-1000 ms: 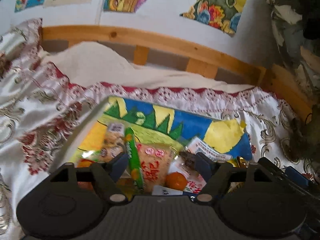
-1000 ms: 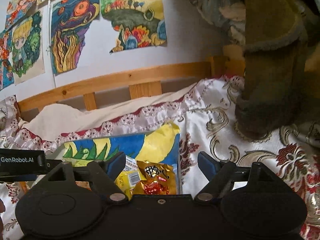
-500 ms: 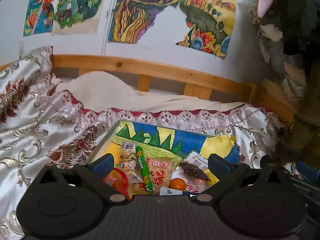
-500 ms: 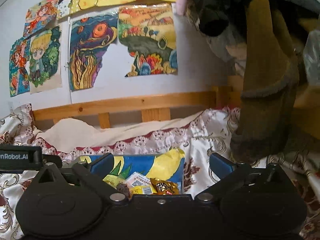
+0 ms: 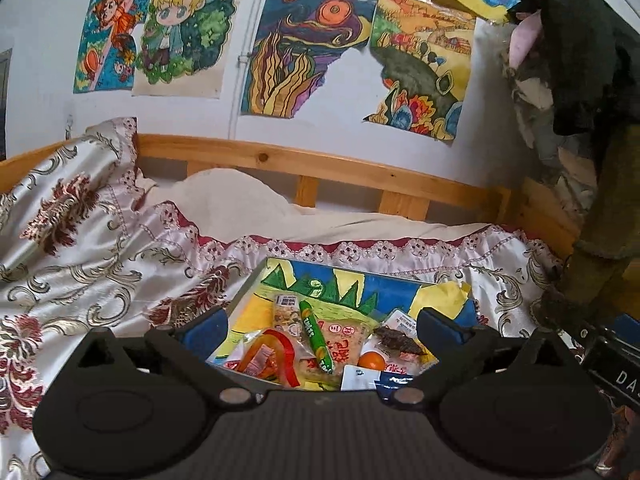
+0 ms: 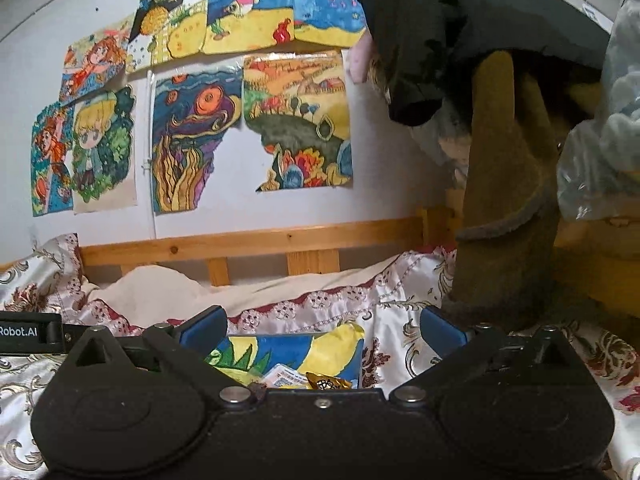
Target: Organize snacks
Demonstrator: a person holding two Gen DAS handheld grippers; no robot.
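A painted tray (image 5: 360,284) lies on the bed and holds several snacks: a green stick pack (image 5: 316,334), a pale packet with red print (image 5: 344,346), a clear bag with a red strip (image 5: 272,354), a small orange (image 5: 370,360) and a dark bar (image 5: 398,342). My left gripper (image 5: 322,326) is open and empty above the tray's near end. My right gripper (image 6: 322,326) is open and empty, above the same tray (image 6: 312,346), where a gold wrapper (image 6: 326,382) shows.
A satin floral bedspread (image 5: 80,264) covers the bed. A wooden headboard rail (image 5: 320,168) runs behind it, with drawings on the wall (image 5: 304,52). Dark clothes hang at the right (image 6: 508,208). The other gripper's body shows at the left edge (image 6: 28,332).
Both grippers have lifted and pulled back from the tray, so the snacks look smaller and more wall shows. Both stay open and empty.
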